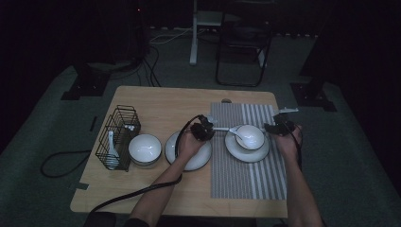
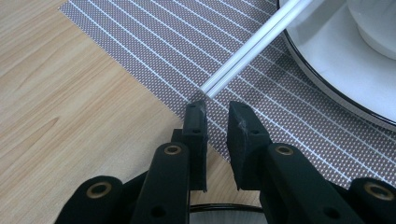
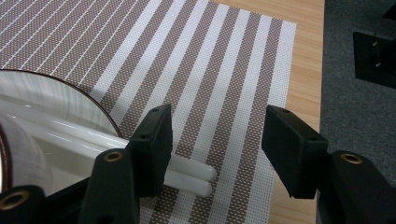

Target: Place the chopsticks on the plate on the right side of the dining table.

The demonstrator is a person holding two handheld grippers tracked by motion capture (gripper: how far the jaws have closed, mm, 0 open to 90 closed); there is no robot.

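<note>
Where the left tool gapes, chopsticks lie just ahead.

no text, label or number can be read anywhere.

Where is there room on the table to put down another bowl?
Free: the bare wood behind the wire basket, and the front strip near the forearms. The placemat's near end is bare too. It is crowded around the two plates and the loose bowl.
</note>
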